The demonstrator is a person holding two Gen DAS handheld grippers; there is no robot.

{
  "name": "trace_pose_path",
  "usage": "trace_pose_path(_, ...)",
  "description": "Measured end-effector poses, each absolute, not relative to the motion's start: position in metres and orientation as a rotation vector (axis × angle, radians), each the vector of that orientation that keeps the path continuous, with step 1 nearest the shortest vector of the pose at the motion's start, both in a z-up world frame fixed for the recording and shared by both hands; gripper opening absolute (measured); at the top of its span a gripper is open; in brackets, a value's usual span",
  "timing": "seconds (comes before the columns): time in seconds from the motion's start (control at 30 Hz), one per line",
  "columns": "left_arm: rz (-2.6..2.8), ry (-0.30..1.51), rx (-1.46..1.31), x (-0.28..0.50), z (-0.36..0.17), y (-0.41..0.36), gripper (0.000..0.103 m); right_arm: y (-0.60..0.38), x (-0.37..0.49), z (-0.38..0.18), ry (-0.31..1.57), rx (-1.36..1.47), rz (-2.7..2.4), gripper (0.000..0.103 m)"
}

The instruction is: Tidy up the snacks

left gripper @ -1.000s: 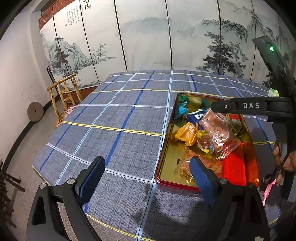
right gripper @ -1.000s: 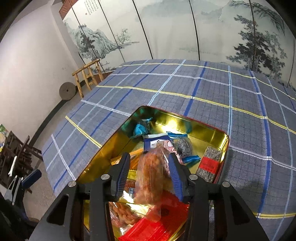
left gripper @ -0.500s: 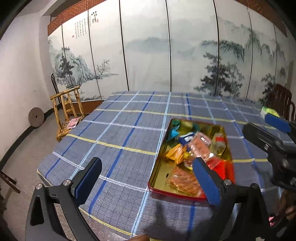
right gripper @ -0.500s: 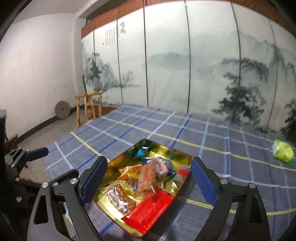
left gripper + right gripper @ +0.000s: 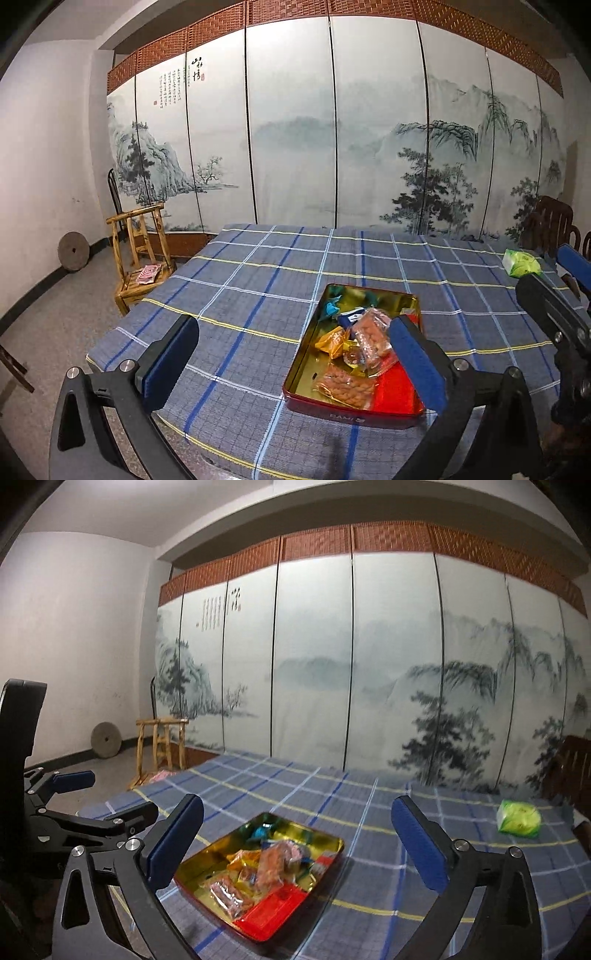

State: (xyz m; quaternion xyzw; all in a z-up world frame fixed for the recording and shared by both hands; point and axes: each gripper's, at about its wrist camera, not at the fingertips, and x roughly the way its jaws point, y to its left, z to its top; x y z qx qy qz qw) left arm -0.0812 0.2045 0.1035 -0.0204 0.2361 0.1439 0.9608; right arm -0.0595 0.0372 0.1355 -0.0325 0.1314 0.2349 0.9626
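Snacks [image 5: 354,354] lying heaped in tin [image 5: 347,410] on counter [image 5: 240,295]. Left tool [image 5: 291,358] and right tool [image 5: 295,842] hovering wide open, gripping nothing.

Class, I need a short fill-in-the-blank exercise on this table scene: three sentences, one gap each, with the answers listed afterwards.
1. The snacks lie inside a gold-lined ____ on the checked tablecloth.
2. The lone packet lying apart near the far right of the table is ____ in colour.
3. The left gripper and right gripper both have their jaws ____ and hold nothing.

Missing words: tin; green; open
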Motion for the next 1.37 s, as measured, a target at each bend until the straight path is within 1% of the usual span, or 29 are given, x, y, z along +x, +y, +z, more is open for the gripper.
trace_pose_path(0.4,0.281,0.451,-0.047,-0.095,0.117,0.192,0.102,0.029,-0.084,0.15,0.198,-0.074,0.467,0.103)
trace_pose_path(0.9,0.287,0.462,-0.014,-0.089,0.113,0.18,0.103,0.023,-0.082,0.148,0.23,-0.061,0.47,0.103)
trace_pose_path(1.0,0.269,0.497,-0.016,-0.081,0.109,0.179,0.103,0.016,-0.072,0.141,0.276,-0.038,0.472,0.103)
trace_pose_path(1.13,0.283,0.52,0.02,-0.07,0.101,0.172,0.102,-0.006,-0.042,0.119,0.392,-0.016,0.44,0.103)
trace_pose_path(1.3,0.293,0.502,0.05,-0.064,0.099,0.161,0.102,-0.06,0.009,0.065,0.566,-0.074,0.301,0.103)
trace_pose_path(1.37,0.301,0.512,0.054,-0.059,0.099,0.157,0.102,-0.09,0.037,0.037,0.671,-0.11,0.223,0.103)
